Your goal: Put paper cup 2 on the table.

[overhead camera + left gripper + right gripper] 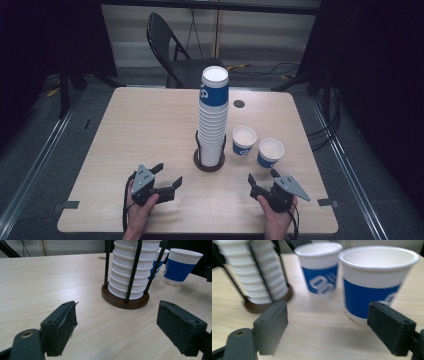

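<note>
A tall stack of white paper cups [213, 117] with a blue-banded top cup stands in a black wire holder on a round dark base [209, 165] [125, 301] at the table's middle. Right of it stand two single blue-and-white cups, upright and empty: one nearer the stack [244, 141] [320, 270], one further right [270, 152] [374, 280]. My left gripper [169, 175] [116, 327] is open, low over the table, left-front of the holder. My right gripper [262, 176] [328, 327] is open just in front of the right cup, nothing between its fingers.
The light wooden table [140, 130] has bare room at left and along the front. A small dark round grommet [239, 103] sits near the far edge. A black folding chair [172, 50] stands beyond the table. Dark curtains flank both sides.
</note>
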Available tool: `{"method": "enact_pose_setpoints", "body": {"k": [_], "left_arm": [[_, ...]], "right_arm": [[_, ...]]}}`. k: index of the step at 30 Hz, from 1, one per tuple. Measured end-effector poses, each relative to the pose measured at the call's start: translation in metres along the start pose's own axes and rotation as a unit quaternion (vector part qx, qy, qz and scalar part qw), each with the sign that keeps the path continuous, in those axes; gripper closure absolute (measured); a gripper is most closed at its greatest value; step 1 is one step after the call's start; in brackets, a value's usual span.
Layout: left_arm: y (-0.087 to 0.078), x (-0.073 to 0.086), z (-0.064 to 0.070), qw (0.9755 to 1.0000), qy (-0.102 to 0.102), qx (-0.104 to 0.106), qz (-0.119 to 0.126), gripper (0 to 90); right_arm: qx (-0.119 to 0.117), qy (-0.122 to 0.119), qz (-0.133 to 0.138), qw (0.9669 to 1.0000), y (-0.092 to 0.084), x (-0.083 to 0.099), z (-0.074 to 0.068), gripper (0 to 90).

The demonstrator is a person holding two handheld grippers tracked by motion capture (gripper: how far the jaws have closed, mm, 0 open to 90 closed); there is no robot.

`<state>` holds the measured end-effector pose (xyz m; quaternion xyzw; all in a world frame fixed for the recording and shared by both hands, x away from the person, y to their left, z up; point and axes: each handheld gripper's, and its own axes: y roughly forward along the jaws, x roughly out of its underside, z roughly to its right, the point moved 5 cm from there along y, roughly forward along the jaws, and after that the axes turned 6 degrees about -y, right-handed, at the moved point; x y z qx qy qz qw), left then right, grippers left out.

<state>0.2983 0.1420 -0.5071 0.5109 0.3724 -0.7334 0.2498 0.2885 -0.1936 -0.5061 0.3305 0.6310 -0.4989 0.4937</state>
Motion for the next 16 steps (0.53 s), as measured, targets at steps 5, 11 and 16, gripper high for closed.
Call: {"method": "enact_pose_setpoints", "body": {"k": [5, 11, 16], "left_arm": [[-0.003, 0.003, 0.005, 1.0, -0.002, -0.005, 0.008, 16.0], [-0.005, 0.004, 0.005, 0.9996, -0.005, -0.017, 0.022, 15.6], [-0.007, 0.004, 0.006, 0.9992, 0.0, -0.025, 0.032, 15.7]], "right_arm": [[-0.029, -0.015, 0.032, 0.999, -0.004, -0.005, -0.027, 18.7], [-0.057, -0.03, 0.047, 0.9968, 0.003, -0.002, -0.05, 18.3], [-0.055, -0.039, 0.025, 0.9974, 0.006, 0.0, -0.052, 16.4]]}}
